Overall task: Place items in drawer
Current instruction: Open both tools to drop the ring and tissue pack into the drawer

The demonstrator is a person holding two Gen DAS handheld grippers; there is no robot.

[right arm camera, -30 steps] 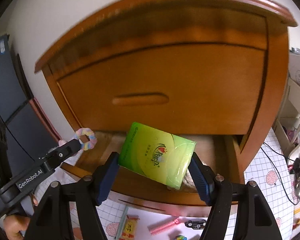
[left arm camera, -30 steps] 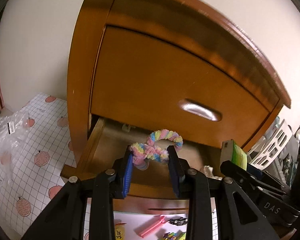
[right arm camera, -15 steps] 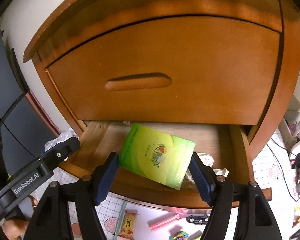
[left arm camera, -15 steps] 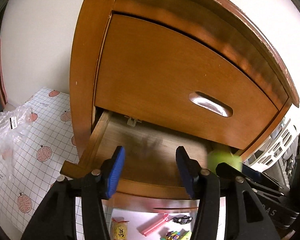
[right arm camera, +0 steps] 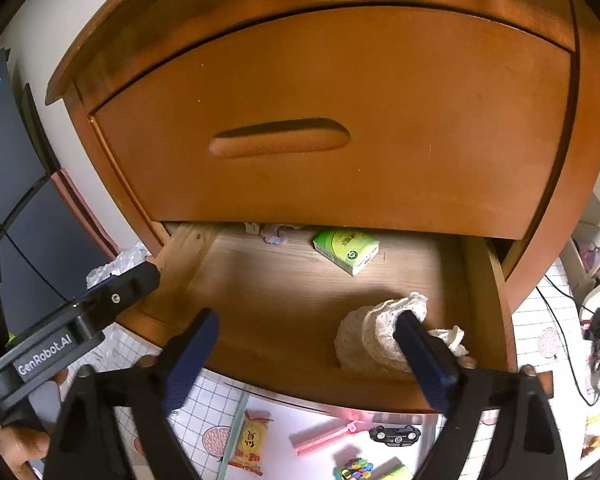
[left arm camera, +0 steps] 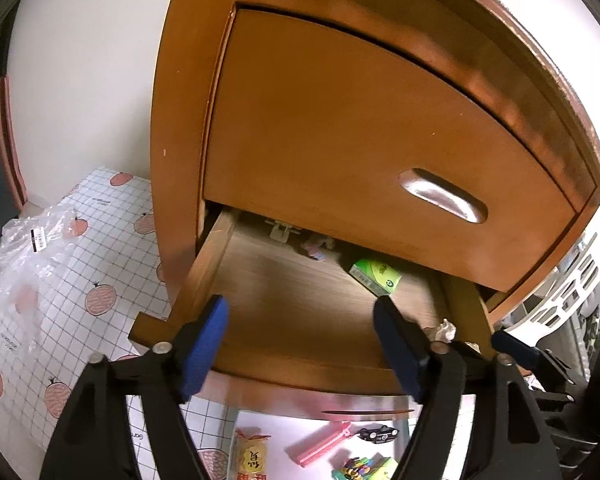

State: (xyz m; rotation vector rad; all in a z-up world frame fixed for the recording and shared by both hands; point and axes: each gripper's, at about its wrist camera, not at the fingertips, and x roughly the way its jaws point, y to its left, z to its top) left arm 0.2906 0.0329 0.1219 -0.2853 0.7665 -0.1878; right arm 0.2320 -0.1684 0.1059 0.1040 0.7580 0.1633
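The lower drawer (left arm camera: 260,300) (right arm camera: 284,292) of a brown wooden cabinet stands pulled out. At its back lie a green tissue pack (left arm camera: 376,277) (right arm camera: 346,250) and, left of it, a pastel fluffy hair tie (left arm camera: 318,249) (right arm camera: 274,235). A cream lace cloth (right arm camera: 374,338) sits at the drawer's front right. My left gripper (left arm camera: 300,344) hangs open over the drawer's front edge, nothing between its fingers. My right gripper (right arm camera: 308,356) is open too, its right finger in front of the lace cloth.
On the checked mat below the drawer lie a snack packet (right arm camera: 250,442), a pink clip (right arm camera: 326,434), a small black toy car (right arm camera: 394,434) and colourful small items (right arm camera: 356,468). A crumpled clear plastic bag (left arm camera: 24,252) is at the left. A white rack (left arm camera: 572,292) stands right of the cabinet.
Both grippers opened. The hair tie left the left gripper and the tissue pack left the right one; both now lie at the drawer's back. The views moved closer to the drawer.
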